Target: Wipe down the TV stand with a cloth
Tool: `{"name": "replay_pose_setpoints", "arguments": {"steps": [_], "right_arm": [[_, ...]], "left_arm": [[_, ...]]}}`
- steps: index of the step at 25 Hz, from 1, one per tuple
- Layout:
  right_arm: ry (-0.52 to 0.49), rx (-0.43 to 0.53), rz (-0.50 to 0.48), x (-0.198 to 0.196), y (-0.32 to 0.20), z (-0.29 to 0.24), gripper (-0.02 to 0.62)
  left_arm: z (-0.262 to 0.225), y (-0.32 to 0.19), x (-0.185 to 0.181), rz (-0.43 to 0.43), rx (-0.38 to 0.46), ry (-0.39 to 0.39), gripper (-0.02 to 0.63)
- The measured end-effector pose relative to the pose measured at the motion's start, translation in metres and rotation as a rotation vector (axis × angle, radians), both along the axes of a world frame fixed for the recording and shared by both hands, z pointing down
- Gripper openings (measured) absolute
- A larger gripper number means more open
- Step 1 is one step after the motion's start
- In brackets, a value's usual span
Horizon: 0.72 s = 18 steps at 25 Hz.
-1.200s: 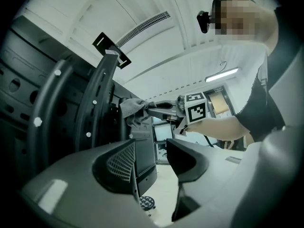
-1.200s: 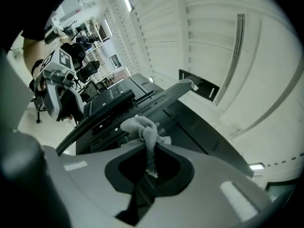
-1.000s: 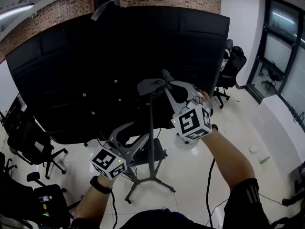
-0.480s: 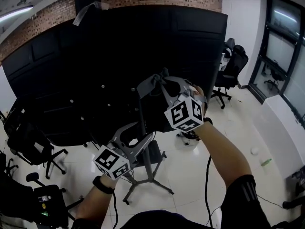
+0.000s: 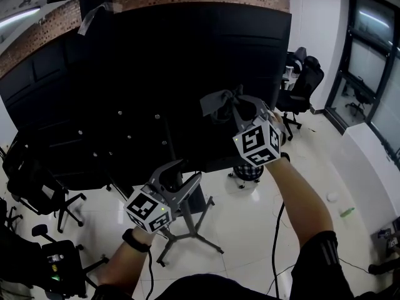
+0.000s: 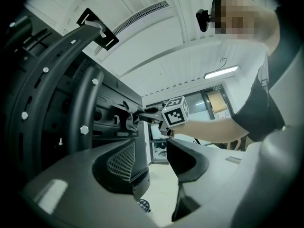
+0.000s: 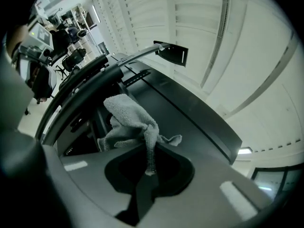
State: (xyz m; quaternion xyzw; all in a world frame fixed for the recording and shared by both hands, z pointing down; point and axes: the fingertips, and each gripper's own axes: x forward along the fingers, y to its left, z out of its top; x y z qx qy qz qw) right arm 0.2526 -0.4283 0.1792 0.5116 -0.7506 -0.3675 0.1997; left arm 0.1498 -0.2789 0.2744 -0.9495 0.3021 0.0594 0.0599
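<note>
The big black back of the TV (image 5: 156, 74) sits on a grey stand with splayed legs (image 5: 206, 241). My right gripper (image 5: 236, 103) is shut on a grey cloth (image 5: 215, 102) and holds it against the TV's back at mid height. In the right gripper view the cloth (image 7: 128, 120) bunches out of the jaws (image 7: 149, 167) onto the dark mounting rails (image 7: 90, 80). My left gripper (image 5: 182, 172) hangs lower, beside the stand's column, open with nothing between its fingers. From the left gripper view I see the cloth (image 6: 129, 121) and the right gripper's marker cube (image 6: 173, 110) beyond my own jaws (image 6: 156, 175).
Office chairs stand at the left (image 5: 37, 186) and far right (image 5: 306, 83). A white counter (image 5: 375, 161) runs along the right. A black cable (image 5: 275, 230) trails over the tiled floor, and a small green object (image 5: 347, 211) lies there.
The right gripper has carried the cloth to the right across the TV's back. The left gripper has shifted a little beside the stand and stays open.
</note>
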Motion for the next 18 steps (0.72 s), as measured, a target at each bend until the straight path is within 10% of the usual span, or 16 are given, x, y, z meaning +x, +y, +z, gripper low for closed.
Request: {"name": "replay_pose_setpoints", "arguments": {"steps": [18], "right_arm": [[0.052, -0.018, -0.323, -0.134, 0.052, 0.029, 0.018]], "left_arm": [[0.013, 0.017, -0.046, -0.139, -0.032, 0.013, 0.219]]}}
